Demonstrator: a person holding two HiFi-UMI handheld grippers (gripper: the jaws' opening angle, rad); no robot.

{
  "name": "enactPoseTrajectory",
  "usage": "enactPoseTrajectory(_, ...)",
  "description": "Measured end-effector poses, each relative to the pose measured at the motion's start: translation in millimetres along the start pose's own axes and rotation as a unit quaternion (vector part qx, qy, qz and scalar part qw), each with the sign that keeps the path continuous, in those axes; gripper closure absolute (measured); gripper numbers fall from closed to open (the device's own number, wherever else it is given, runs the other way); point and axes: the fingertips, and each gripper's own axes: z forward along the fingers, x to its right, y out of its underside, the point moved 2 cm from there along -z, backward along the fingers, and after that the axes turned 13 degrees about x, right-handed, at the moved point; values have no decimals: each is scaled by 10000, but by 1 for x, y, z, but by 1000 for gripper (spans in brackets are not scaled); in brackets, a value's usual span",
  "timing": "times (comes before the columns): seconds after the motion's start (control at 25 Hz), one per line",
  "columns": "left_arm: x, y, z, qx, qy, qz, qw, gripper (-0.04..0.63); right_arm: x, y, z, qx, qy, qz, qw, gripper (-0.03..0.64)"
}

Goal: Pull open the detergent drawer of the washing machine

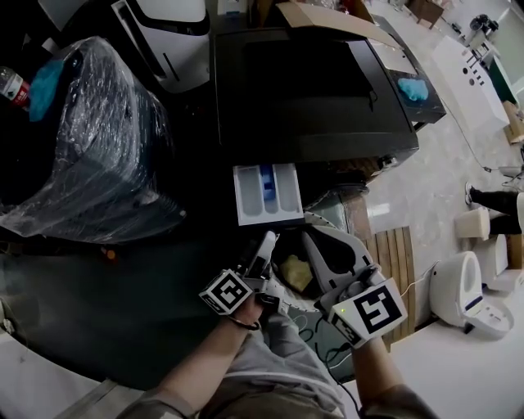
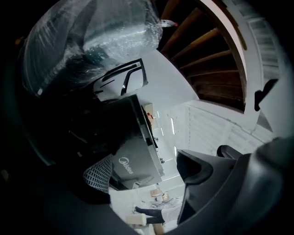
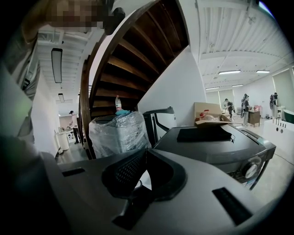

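Note:
The dark washing machine (image 1: pixel 311 90) stands ahead, with its white detergent drawer (image 1: pixel 268 193) standing pulled out from the front; a blue compartment shows inside. My left gripper (image 1: pixel 266 244) hovers just below the drawer, apart from it. Its jaws are open, and between them the left gripper view shows the machine's front (image 2: pixel 133 160) past my left gripper (image 2: pixel 147 176). My right gripper (image 1: pixel 315 241) is held to the right below the drawer. In the right gripper view, my right gripper (image 3: pixel 143 158) has its jaws shut together on nothing, with the machine's top (image 3: pixel 206 142) beyond.
A plastic-wrapped appliance (image 1: pixel 90 139) stands left of the machine, with a water bottle (image 1: pixel 12 86) on it. A cardboard box (image 1: pixel 327 16) and a blue cloth (image 1: pixel 412 88) lie on the machine's top. Something yellow (image 1: pixel 296 272) lies below the drawer. A wooden staircase (image 3: pixel 133 59) rises behind.

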Motion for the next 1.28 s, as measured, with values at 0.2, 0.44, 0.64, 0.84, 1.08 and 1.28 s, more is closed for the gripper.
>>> enactPoseTrajectory(0.2,25,-25,-5,-43,-47,695,9976,147,-8,-23,-2,91,-66,-59,9999,584)
enactPoseTrajectory(0.44,86,-55,-9,-126,593,1537,9863,149,-18,-54,-6,256,-122,-90,9996,584)
enactPoseTrajectory(0.64,140,-80,-6,-217,1108,2575,9597,160,-25,-83,-11,466,-163,-95,9987,584)
enactPoseTrajectory(0.84,191,-109,-9,59,1484,3161,9370,213,-29,-111,-16,603,-218,-270,9976,584)
enactPoseTrajectory(1.08,239,-132,-16,183,1798,3849,9051,301,-30,-144,-24,807,-240,-407,9956,584)
enactPoseTrajectory(1.28,266,-147,-22,170,1888,4149,8899,376,-29,-169,-28,977,-256,-618,9930,584)
